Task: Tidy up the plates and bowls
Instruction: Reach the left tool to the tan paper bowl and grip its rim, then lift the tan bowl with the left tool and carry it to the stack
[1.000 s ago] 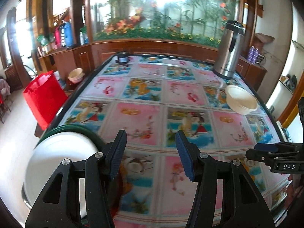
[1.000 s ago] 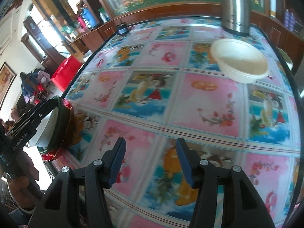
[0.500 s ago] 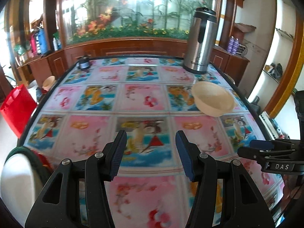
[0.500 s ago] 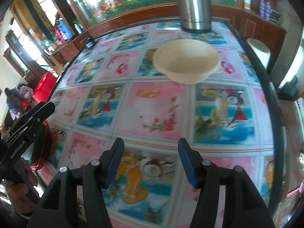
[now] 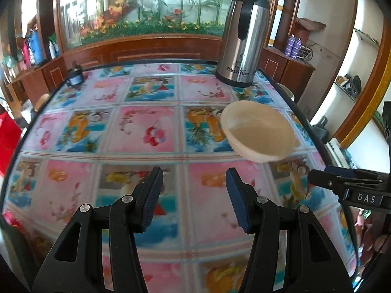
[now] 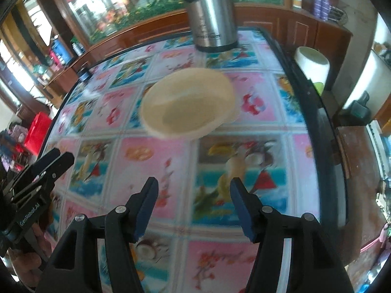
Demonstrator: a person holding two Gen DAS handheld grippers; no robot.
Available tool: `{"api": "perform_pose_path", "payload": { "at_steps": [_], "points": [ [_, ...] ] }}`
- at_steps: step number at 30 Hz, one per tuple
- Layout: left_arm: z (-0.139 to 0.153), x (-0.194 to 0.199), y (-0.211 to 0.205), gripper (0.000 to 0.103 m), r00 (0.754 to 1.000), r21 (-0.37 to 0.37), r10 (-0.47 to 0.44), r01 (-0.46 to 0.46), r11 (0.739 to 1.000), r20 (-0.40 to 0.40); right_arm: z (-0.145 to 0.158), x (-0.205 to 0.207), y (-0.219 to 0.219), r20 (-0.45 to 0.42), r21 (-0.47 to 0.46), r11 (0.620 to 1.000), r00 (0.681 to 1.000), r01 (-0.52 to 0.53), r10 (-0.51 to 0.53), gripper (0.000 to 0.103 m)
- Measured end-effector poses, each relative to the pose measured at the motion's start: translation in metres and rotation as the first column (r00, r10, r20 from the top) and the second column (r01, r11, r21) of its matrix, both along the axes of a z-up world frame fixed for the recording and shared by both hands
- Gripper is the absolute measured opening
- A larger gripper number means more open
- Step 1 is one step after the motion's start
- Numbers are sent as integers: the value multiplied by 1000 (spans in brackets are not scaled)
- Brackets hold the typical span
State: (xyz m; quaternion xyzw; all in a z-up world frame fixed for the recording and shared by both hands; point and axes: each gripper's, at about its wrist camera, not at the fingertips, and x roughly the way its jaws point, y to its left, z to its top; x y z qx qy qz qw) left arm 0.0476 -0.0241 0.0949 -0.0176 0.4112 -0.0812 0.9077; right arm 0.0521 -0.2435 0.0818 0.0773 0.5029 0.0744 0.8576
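A cream bowl [image 5: 256, 134] [image 6: 188, 105] sits upright on the flower-patterned table [image 5: 146, 131] near its right edge. My left gripper [image 5: 194, 188] hovers open over the table, below and left of the bowl, nothing between its fingers. My right gripper [image 6: 193, 195] also hangs over the table short of the bowl; its jaws are opening and hold nothing. Each gripper shows in the other's view: the right one [image 5: 342, 183] at the right edge, the left one [image 6: 46, 166] at the left edge.
A steel thermos jug [image 5: 242, 39] [image 6: 212, 12] stands behind the bowl at the table's far right. A small dark jar [image 5: 75, 78] sits at the far left corner. A white bucket [image 6: 311, 64] stands beyond the right edge, a red bag [image 6: 36, 131] on the left floor.
Both grippers have swept to the right across the table toward the cream bowl, which now looks larger and nearer. The stacked dishes at the left have slid out of view. The right jaws have widened a little.
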Motion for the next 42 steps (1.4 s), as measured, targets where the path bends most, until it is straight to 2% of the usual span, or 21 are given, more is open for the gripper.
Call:
{"api": "perform_pose_path", "payload": {
  "at_steps": [3,9,17,19,20,22,24,25,26,28,36,42],
  "points": [
    [-9,23,-11,53,999,-31,3,-4,1000,-41,-2,16,-10,0,12,1000,1000,21,-21,62],
    [-17,55,-28,53,997,-61,15,-20,998,-73,-12,53,-17,-9,9,999,999,32,-32,62],
    [-30,92,-47,53,994,-46,23,-28,999,-102,-24,89,-22,-15,23,999,1000,24,-24,62],
    [-38,102,-53,53,992,-21,25,-27,999,-121,-28,96,-22,-20,19,1000,1000,9,-9,61],
    [-42,106,-55,53,991,-13,26,-28,1000,-133,-30,99,-21,-22,15,1000,1000,3,-3,58],
    [-51,111,-58,53,987,-28,13,-18,999,-159,-34,105,-21,-30,12,1000,999,-15,15,39],
    [-60,116,-61,53,982,-34,-11,5,999,-189,-39,109,-20,-45,9,999,998,-31,32,29],
    [-64,116,-64,48,981,-16,-22,19,1000,-193,-40,110,-19,-47,0,999,998,-39,39,23],
    [-66,115,-66,34,981,-12,-35,33,999,-192,-40,108,-18,-45,-4,999,998,-46,46,21],
    [-68,115,-67,22,977,-21,-57,54,998,-204,-36,102,-15,-37,14,997,997,-71,72,20],
    [-56,90,-57,19,978,-5,-75,76,997,-193,-29,75,-3,-32,5,995,995,-97,97,19],
    [-48,56,-37,19,983,28,-64,70,997,-171,-30,47,17,-37,-8,991,990,-137,136,19]
  ]
}}
